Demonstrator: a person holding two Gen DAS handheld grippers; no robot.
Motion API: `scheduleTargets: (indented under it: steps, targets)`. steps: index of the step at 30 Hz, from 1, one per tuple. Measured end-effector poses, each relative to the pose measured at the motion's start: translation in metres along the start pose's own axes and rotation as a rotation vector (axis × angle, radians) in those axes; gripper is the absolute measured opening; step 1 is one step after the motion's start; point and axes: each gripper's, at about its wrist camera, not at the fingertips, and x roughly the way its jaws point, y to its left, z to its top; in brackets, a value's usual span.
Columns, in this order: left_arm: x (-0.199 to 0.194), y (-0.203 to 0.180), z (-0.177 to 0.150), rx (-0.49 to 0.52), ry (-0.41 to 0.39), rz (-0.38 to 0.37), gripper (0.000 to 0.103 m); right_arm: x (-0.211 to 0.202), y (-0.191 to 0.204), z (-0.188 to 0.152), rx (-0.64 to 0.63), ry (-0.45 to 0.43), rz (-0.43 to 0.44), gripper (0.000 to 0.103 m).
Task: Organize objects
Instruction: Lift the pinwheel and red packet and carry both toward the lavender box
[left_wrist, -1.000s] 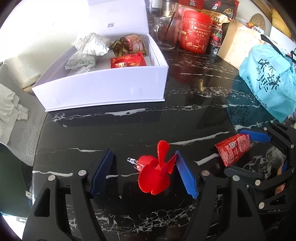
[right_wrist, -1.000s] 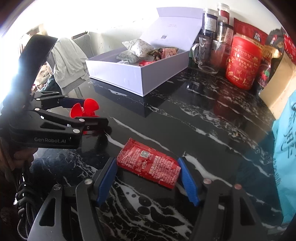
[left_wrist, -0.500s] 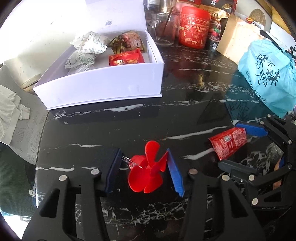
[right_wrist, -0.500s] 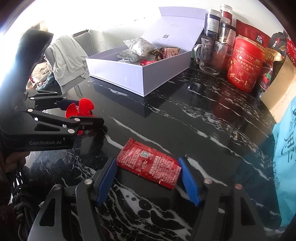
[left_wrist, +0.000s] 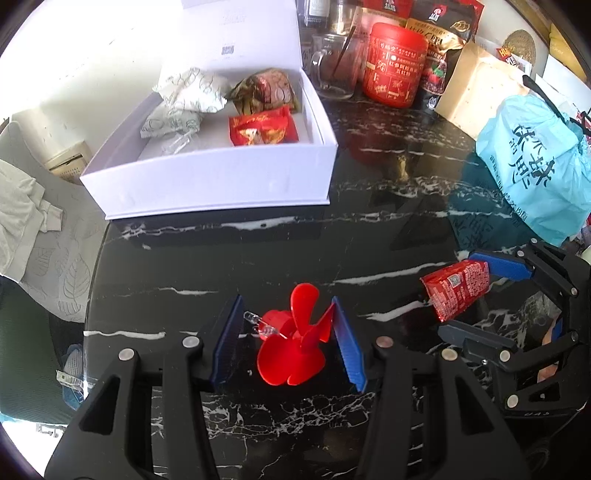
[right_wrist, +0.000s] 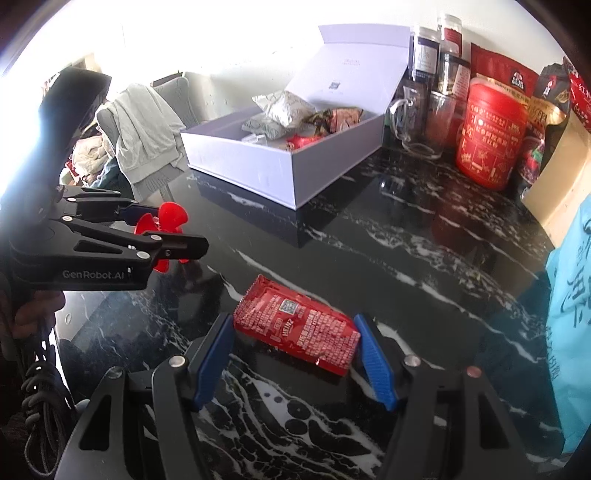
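Nearby, white box holding snacks, red canister, blue bag

Both wrist views look steeply down, close over the black marble table; both share the white box.

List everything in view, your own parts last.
propeller: one, red, between the left fingers
sauce packet: one, red, between the right fingers
box: one, white, open, far left of the table
snack packs: at least four, white-green, brown, red, inside the box
canister: one, red, back of the table
mug: one, clear glass, left of the canister
bag: one, light blue, right edge
table: one, black marble
left gripper: black, blue fingers, just been closing on the propeller
right gripper: black, blue fingers, gripping the sauce packet
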Motion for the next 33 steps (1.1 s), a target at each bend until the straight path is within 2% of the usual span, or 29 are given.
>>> scheduleTargets:
  steps: [8,22,33]
  targets:
    - [-0.019,0.003,0.017,-0.004,-0.053,-0.003,0.048,-0.017,0.001,0.024,-0.039,-0.051,-0.006,0.068]
    - [-0.054,0.02,0.056,-0.014,-0.155,0.064,0.048,-0.033,0.006,0.083,-0.135,-0.142,0.024,0.068]
    - [-0.053,0.037,0.085,-0.016,-0.185,0.062,0.048,-0.026,0.004,0.12,-0.162,-0.158,0.053,0.068]
